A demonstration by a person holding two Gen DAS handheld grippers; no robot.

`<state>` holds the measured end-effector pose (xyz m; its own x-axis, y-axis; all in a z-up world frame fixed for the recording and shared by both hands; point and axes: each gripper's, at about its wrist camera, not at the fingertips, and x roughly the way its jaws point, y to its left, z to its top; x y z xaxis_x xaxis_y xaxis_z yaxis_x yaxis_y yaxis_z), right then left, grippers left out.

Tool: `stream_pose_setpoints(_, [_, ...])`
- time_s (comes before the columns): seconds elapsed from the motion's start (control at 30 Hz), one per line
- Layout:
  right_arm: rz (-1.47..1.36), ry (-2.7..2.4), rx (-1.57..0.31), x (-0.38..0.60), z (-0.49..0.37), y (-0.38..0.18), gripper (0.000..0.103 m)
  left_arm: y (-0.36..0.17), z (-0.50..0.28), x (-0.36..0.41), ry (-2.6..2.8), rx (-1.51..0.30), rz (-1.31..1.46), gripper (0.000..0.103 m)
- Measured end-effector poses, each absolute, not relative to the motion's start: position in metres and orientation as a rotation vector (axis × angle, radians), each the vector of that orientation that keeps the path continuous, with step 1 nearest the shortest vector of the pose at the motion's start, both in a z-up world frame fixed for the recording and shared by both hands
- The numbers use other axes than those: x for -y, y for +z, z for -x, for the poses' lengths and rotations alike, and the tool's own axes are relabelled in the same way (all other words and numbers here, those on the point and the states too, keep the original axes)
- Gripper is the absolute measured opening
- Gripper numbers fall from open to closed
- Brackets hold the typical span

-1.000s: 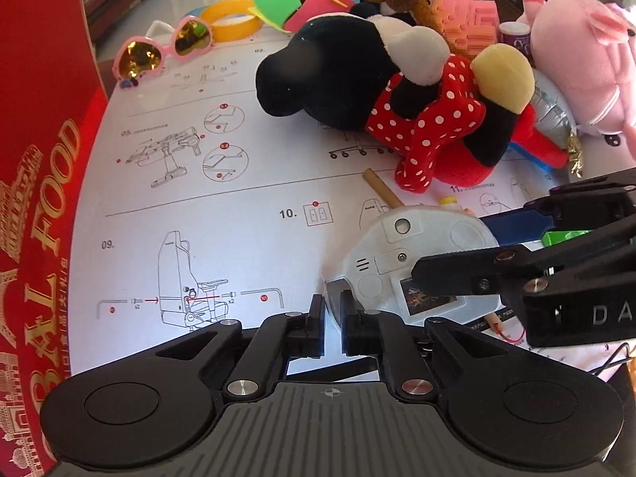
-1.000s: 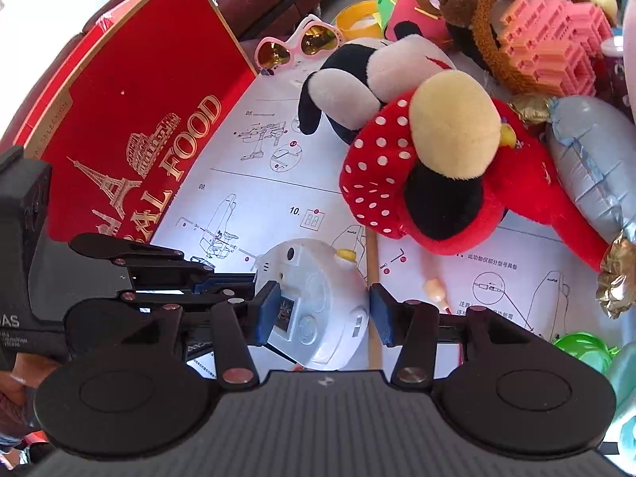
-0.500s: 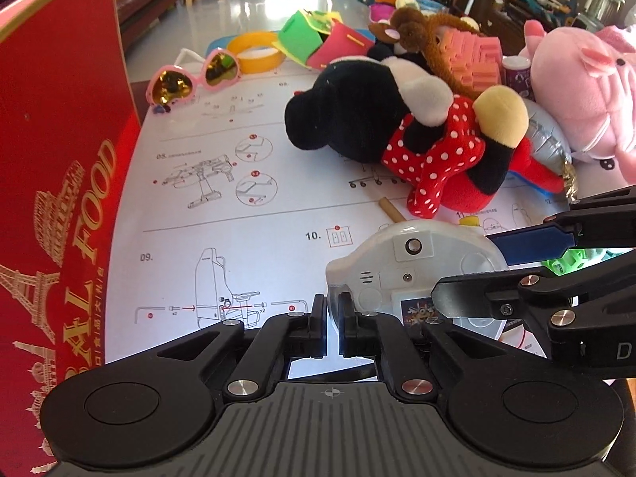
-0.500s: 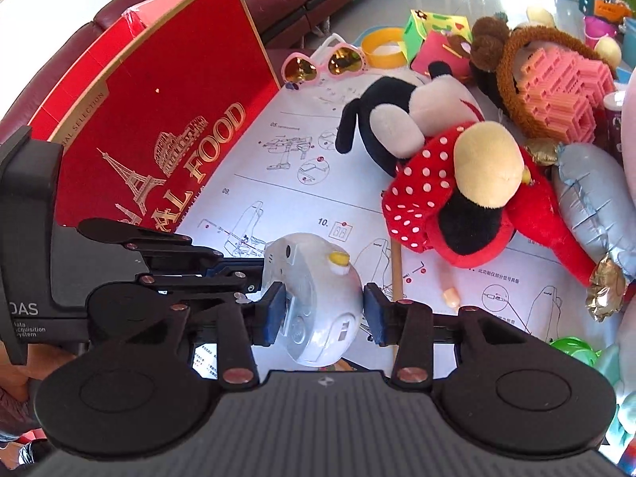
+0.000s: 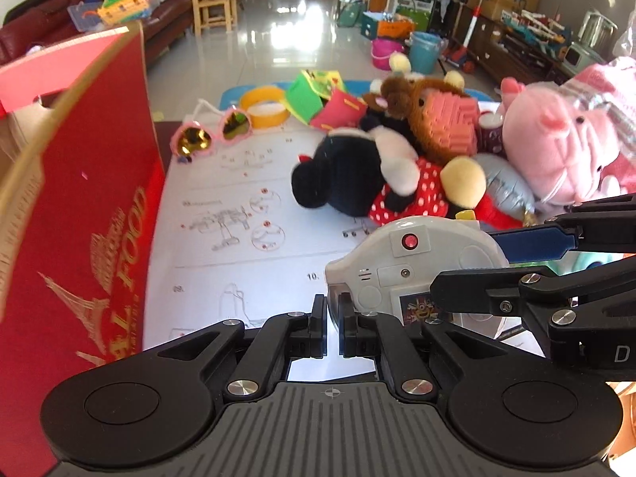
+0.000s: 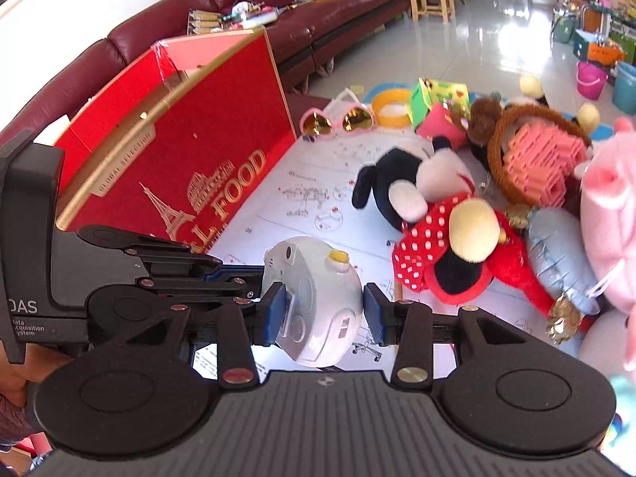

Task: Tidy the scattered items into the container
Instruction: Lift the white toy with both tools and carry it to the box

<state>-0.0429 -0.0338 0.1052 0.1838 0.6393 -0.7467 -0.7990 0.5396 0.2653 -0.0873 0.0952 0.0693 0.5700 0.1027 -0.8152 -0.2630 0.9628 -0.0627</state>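
Observation:
My right gripper [image 6: 324, 310] is shut on a round white toy gadget [image 6: 318, 298] and holds it above the instruction sheet [image 6: 318, 206]. The gadget also shows in the left wrist view [image 5: 413, 262], with the right gripper's blue-padded fingers [image 5: 532, 242] around it. My left gripper [image 5: 333, 330] is shut and empty, just left of the gadget. The red box [image 6: 179, 159] with gold "FOOD" lettering stands to the left, open at the top; it also shows in the left wrist view [image 5: 75, 218].
A Minnie plush [image 5: 381, 183], pink pig plush [image 5: 556, 147], brown plush with pink blocks [image 5: 441, 119], silver foil balloon [image 6: 556, 254], heart sunglasses [image 5: 210, 131], yellow ring [image 5: 264, 105] and foam blocks [image 5: 318, 99] lie on the sheet. A sofa [image 6: 278, 20] stands behind the box.
My right gripper closed on the white gadget and lifted it off the sheet. Both grippers rose, so the box's top edge and the room came into view.

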Motion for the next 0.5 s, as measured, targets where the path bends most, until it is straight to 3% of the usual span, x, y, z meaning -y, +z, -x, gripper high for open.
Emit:
stream_pose_setpoints(0.37, [0.257,1.195,-0.685,-0.014,0.099,0.213,0.047,0.186,0.164,-0.131,0.414,-0.711,0.145,0.002])
stream_pose_setpoints(0.5, [0.282,1.321,-0.633,-0.061,0.129,0.231,0.047,0.210,0.211,-0.162,0.547,-0.660,0.147,0.009])
